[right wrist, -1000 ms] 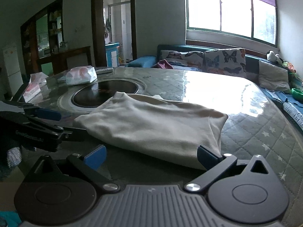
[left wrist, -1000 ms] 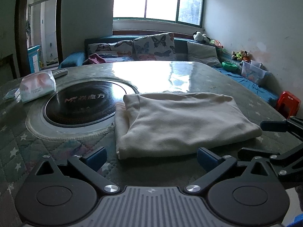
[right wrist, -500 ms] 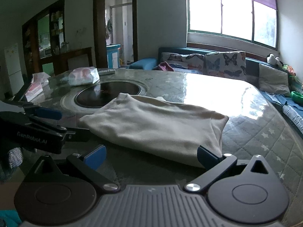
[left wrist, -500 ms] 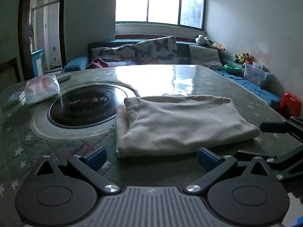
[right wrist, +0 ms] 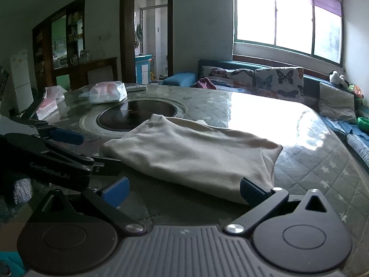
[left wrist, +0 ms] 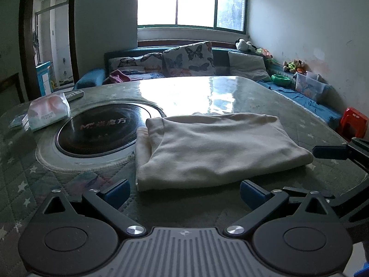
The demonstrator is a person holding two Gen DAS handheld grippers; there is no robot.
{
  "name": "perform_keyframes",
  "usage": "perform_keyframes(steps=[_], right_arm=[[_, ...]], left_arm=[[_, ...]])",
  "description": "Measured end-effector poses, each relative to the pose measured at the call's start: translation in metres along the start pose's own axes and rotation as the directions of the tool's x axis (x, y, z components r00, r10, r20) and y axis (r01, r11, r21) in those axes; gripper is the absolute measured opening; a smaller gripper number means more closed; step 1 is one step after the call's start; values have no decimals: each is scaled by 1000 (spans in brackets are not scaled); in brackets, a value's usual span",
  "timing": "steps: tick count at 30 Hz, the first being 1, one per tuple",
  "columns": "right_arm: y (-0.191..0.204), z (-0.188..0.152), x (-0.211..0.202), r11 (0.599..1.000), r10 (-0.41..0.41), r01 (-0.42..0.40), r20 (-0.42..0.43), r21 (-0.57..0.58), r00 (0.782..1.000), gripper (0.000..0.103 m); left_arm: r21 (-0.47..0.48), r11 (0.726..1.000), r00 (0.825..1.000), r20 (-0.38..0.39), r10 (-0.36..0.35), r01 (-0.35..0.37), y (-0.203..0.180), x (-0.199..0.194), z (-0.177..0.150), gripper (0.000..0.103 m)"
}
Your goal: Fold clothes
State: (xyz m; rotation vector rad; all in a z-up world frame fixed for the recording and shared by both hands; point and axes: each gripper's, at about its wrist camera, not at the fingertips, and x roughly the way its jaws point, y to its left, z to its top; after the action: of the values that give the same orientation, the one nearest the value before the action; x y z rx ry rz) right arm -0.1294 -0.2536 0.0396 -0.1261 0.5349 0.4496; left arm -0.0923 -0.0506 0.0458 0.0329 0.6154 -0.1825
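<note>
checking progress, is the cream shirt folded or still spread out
Folded: the cream shirt lies as a compact rectangle on the table, with doubled layers showing along its left edge.

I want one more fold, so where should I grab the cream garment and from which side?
Probably the two near corners of the cream garment, from the near table edge. Both the left gripper and the right gripper sit open before that flat folded edge.

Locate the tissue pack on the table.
In the left wrist view the tissue pack lies far left on the table, beside the round black cooktop, left of the folded cream garment.
</note>
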Motion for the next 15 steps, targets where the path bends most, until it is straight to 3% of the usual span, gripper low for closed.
perform_keyframes(steps=[15], right_arm=[[9,12,21,997,52,-54,-35,-58,998,103]], left_arm=[[-37,999,999,-43,25,-27,21,22,11,103]])
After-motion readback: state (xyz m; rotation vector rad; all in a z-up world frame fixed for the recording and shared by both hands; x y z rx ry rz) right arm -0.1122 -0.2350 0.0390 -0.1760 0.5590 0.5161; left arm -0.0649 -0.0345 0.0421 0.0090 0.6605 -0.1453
